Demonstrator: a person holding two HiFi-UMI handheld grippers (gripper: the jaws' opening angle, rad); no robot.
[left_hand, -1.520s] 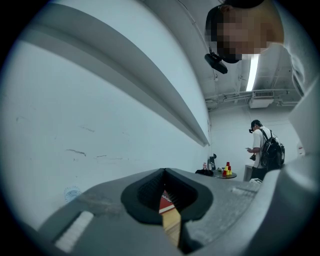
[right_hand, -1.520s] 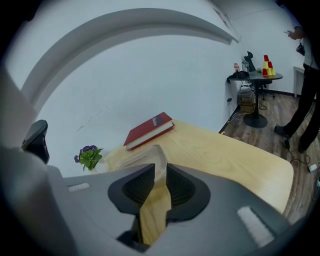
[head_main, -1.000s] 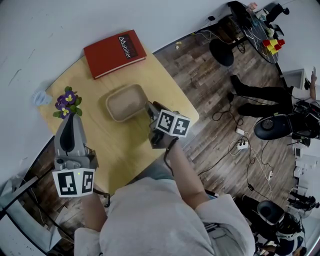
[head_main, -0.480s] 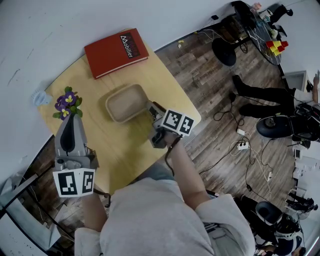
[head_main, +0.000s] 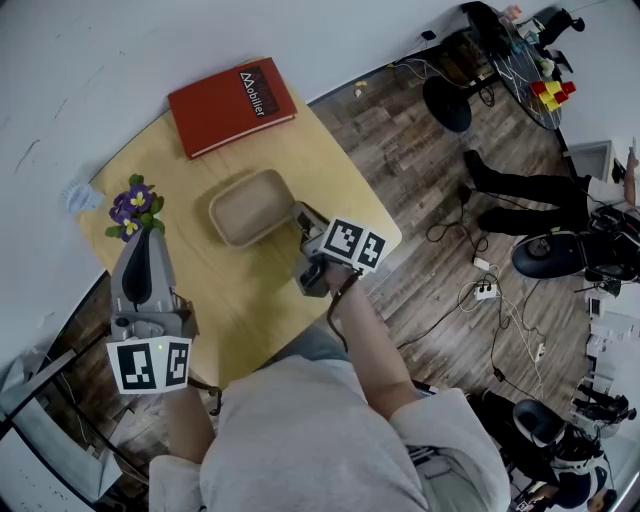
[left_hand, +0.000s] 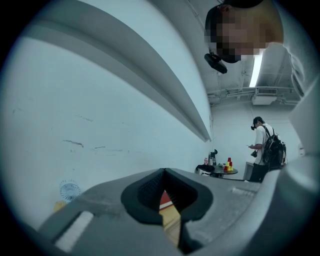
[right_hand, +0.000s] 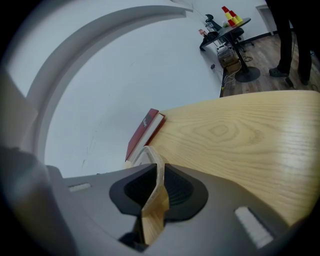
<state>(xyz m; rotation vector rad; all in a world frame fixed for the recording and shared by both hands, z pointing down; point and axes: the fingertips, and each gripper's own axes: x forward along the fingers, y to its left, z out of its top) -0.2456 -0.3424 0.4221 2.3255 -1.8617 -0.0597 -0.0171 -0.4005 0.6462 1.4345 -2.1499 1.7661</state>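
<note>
Clenching the tray (head_main: 248, 208) rim between its fingers, right gripper (right_hand: 157, 172) holds; left gripper (left_hand: 164, 174) closed.

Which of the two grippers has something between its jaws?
The right gripper: its jaws pinch the rim of the beige tray. The left gripper is shut on nothing.

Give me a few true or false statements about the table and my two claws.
1. The right claw is clamped on the rim of the beige tray. True.
2. The red book lies inside the tray. False: it lies on the wooden table, apart from the tray.
3. The left claw holds the purple flowers. False: it holds nothing.
4. Red and yellow cups stand on a far round table. True.
</note>
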